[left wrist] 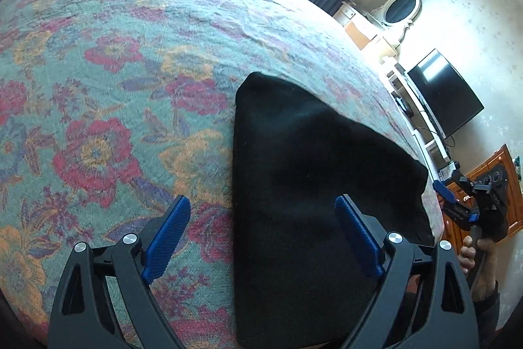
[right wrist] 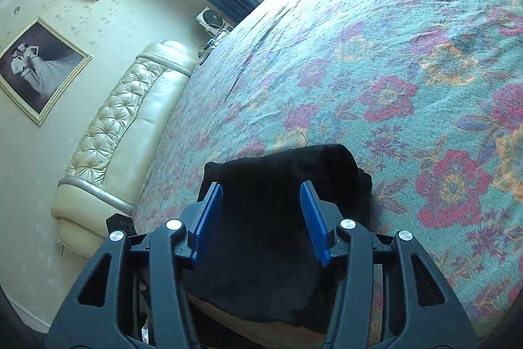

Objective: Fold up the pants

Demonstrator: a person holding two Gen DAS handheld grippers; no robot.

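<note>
Black pants [left wrist: 310,152] lie folded into a compact dark block on the floral bedspread [left wrist: 98,54], close to the bed's right edge. My left gripper [left wrist: 263,201] hovers over their near left side, open wide, with nothing between its blue pads [left wrist: 170,234]. At the far right, a hand holds my right gripper [left wrist: 457,198] just past the bed edge. In the right wrist view the pants [right wrist: 287,165] lie beneath my right gripper [right wrist: 261,185]. Its blue pads [right wrist: 206,218] stand apart and clear of the cloth, so it is open.
The bedspread [right wrist: 392,54] stretches far beyond the pants. A padded cream headboard [right wrist: 130,120] and a framed picture [right wrist: 39,67] line one wall. A dark television [left wrist: 447,94], a white shelf unit [left wrist: 421,126] and a wooden cabinet [left wrist: 503,172] stand past the bed's right edge.
</note>
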